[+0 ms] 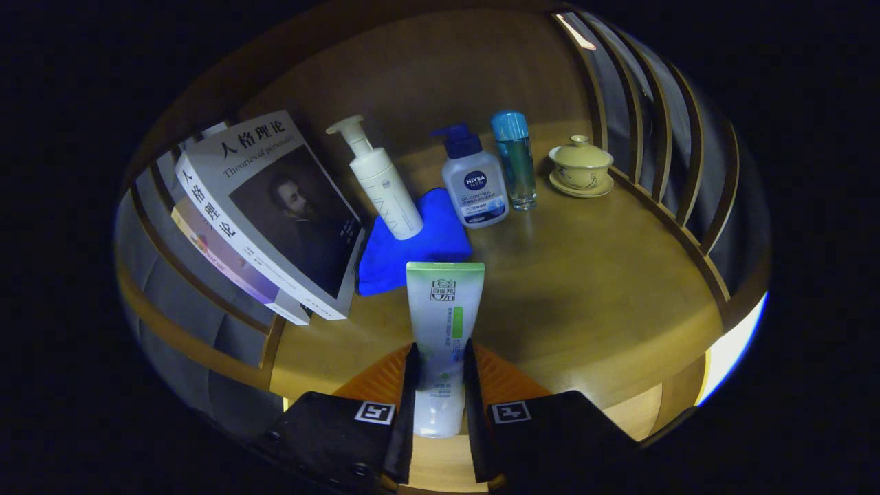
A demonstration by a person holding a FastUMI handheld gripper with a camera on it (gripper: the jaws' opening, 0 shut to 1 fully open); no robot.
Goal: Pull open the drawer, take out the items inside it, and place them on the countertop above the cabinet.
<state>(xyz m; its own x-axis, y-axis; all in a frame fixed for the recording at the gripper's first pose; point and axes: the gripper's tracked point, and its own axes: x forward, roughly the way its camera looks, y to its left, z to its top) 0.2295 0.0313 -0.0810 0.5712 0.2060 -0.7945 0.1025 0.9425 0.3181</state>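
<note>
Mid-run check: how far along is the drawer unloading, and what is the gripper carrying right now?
Done, apparently: a white pump bottle, a blue-capped pump bottle and a clear blue bottle already stand on the countertop beyond the fingers. In hand: the gripper is shut on a green-and-white tube, held above the countertop. Left: setting the tube down; whether anything remains in the drawer cannot be told.
</note>
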